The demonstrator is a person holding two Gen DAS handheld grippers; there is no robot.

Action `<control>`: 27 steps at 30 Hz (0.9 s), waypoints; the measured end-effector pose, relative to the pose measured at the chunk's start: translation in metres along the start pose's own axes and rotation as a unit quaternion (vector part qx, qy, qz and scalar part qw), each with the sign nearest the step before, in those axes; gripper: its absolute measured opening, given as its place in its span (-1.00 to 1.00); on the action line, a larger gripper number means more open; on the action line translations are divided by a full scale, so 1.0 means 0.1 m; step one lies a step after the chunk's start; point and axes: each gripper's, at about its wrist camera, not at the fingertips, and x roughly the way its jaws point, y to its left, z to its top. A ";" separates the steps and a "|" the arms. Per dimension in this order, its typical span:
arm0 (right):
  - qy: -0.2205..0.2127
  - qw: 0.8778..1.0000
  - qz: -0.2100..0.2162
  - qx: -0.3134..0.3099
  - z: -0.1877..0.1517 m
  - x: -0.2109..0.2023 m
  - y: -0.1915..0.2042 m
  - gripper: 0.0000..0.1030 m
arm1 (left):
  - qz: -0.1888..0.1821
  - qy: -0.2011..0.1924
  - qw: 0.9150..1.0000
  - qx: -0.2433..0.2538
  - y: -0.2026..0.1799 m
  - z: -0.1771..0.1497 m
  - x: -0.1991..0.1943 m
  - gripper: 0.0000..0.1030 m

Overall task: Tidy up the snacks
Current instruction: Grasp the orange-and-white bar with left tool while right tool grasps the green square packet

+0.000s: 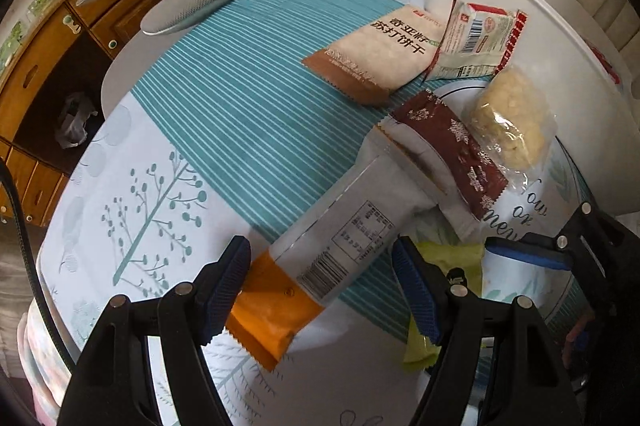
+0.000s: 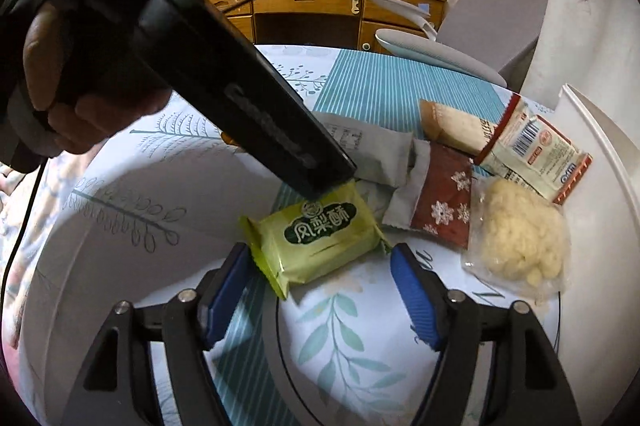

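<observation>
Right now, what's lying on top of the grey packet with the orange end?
The maroon snowflake packet overlaps the far end of the grey packet. What's under that overlap is hidden.

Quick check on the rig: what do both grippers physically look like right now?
Both match: the left gripper and right gripper have black angular linkage frames with silver rivets and ribbed blue fingertip pads. A bare hand holds the left's black body, which trails a thin black cable.

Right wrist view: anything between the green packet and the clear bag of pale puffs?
Yes: between green packet and puff bag lies the maroon snowflake packet, overlapping a grey wrapper.
</observation>
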 end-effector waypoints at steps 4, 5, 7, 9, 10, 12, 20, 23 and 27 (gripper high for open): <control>0.000 1.000 -0.004 -0.006 0.03 0.02 0.03 0.56 | -0.002 -0.011 1.000 -0.003 0.00 0.04 0.02 0.29; 0.000 1.000 -0.005 -0.006 0.04 0.03 0.03 0.56 | -0.001 -0.014 1.000 -0.003 0.00 0.05 0.02 0.19; -0.001 1.000 -0.008 -0.007 0.05 0.04 0.03 0.56 | -0.002 -0.022 1.000 -0.004 -0.01 0.05 0.00 -0.02; -0.002 1.000 -0.015 -0.009 0.07 0.04 0.04 0.56 | -0.001 -0.026 1.000 -0.009 0.00 0.06 -0.01 -0.11; -0.003 1.000 -0.016 -0.011 0.07 0.04 0.06 0.56 | -0.001 -0.029 0.999 -0.014 0.02 0.05 -0.02 -0.13; -0.003 1.000 -0.016 -0.013 0.07 0.05 0.06 0.56 | -0.003 -0.035 0.999 -0.025 0.05 0.01 -0.04 -0.17; -0.003 1.000 -0.003 -0.019 0.13 0.09 0.05 0.35 | -0.003 -0.050 0.994 -0.102 0.26 -0.24 -0.13 -0.26; 0.000 1.000 0.003 -0.017 0.15 0.10 0.05 0.22 | -0.003 -0.052 0.989 -0.136 0.39 -0.37 -0.20 -0.27; 0.001 1.000 0.010 -0.027 0.16 0.10 0.07 0.09 | -0.005 -0.059 0.981 -0.183 0.53 -0.57 -0.35 -0.27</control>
